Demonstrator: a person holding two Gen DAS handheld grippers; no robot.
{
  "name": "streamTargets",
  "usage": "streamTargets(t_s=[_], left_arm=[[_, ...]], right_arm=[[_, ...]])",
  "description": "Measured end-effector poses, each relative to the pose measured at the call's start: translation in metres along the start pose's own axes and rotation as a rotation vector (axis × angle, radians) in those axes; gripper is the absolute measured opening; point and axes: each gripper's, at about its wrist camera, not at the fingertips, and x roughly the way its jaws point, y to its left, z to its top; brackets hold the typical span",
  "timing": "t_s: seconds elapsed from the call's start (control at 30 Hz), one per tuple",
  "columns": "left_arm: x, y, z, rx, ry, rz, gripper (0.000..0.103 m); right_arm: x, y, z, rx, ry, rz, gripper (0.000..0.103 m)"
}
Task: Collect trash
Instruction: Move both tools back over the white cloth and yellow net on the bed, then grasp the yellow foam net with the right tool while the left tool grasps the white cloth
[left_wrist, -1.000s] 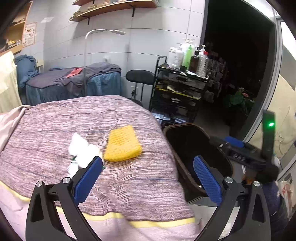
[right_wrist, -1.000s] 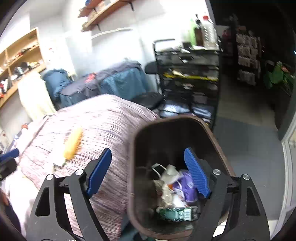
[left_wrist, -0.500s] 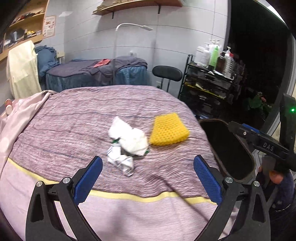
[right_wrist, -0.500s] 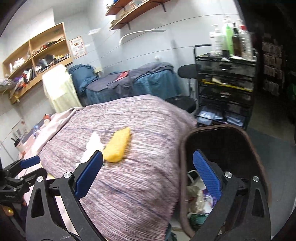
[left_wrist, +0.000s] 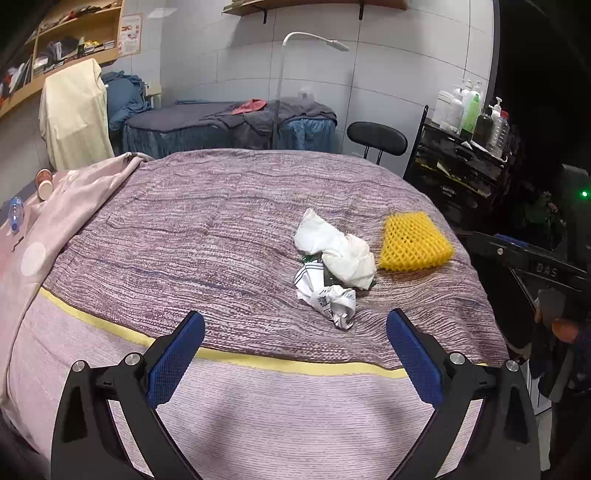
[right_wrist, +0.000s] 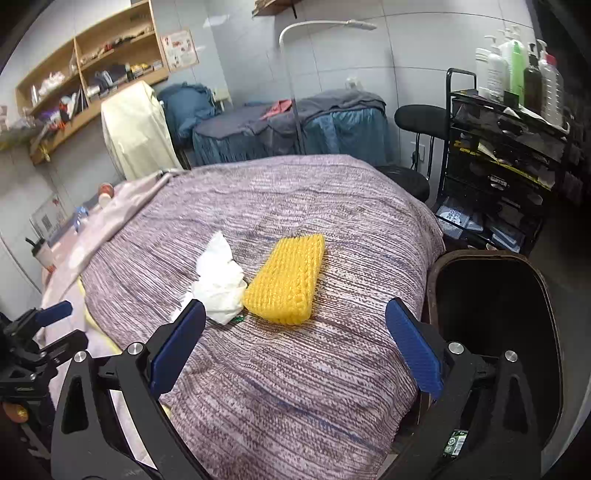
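Note:
On the purple striped bed cover (left_wrist: 207, 229) lie a yellow foam net (left_wrist: 413, 242), a white crumpled tissue (left_wrist: 338, 251) and a crumpled printed wrapper (left_wrist: 327, 295) just in front of it. My left gripper (left_wrist: 293, 358) is open and empty, low over the bed's near edge, short of the wrapper. My right gripper (right_wrist: 295, 350) is open and empty, above the bed's right side, with the foam net (right_wrist: 286, 280) and tissue (right_wrist: 219, 280) ahead. The dark brown trash bin (right_wrist: 495, 328) stands at the bed's right edge.
A pink blanket (left_wrist: 55, 221) with a paper cup (left_wrist: 43, 179) lies at the bed's left. A black cart with bottles (right_wrist: 506, 122), a black stool (right_wrist: 421, 118) and another covered bed (left_wrist: 229, 125) stand behind. The other gripper shows at the right edge of the left view (left_wrist: 535, 266).
Both grippers have swung left, away from the bin and toward the bed. The trash items now sit centred in both views. The bin has slid to the right edge.

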Motion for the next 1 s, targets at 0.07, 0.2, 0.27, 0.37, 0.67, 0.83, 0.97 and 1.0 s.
streamTargets(t_s=[0.07,0.2,0.27,0.37,0.67,0.83,0.97,1.0], left_arm=[[0.004,0.003,0.0,-0.003,0.011,-0.009,0.097],[0.012,0.005,0.003,-0.002,0.026,-0.027,0.097],[0.019,0.005,0.005,0.005,0.044,-0.041,0.097],[0.028,0.002,0.008,0.023,0.065,-0.054,0.097],[0.073,-0.023,0.035,0.091,0.145,-0.114,0.097],[0.106,-0.047,0.049,0.17,0.203,-0.129,0.097],[0.131,-0.058,0.059,0.207,0.24,-0.115,0.096],[0.135,-0.059,0.061,0.213,0.242,-0.112,0.094]], right_arm=[[0.015,0.002,0.005,0.006,0.044,0.014,0.096],[0.047,0.003,0.013,0.016,0.121,0.007,0.089],[0.061,0.002,0.016,0.023,0.153,0.0,0.083],[0.081,0.002,0.019,0.012,0.189,-0.031,0.078],[0.086,0.002,0.027,-0.033,0.168,-0.035,0.027],[0.074,-0.008,0.026,0.004,0.134,0.006,0.019],[0.06,-0.011,0.025,0.025,0.1,0.016,0.019],[0.057,-0.011,0.025,0.03,0.093,0.018,0.019]])
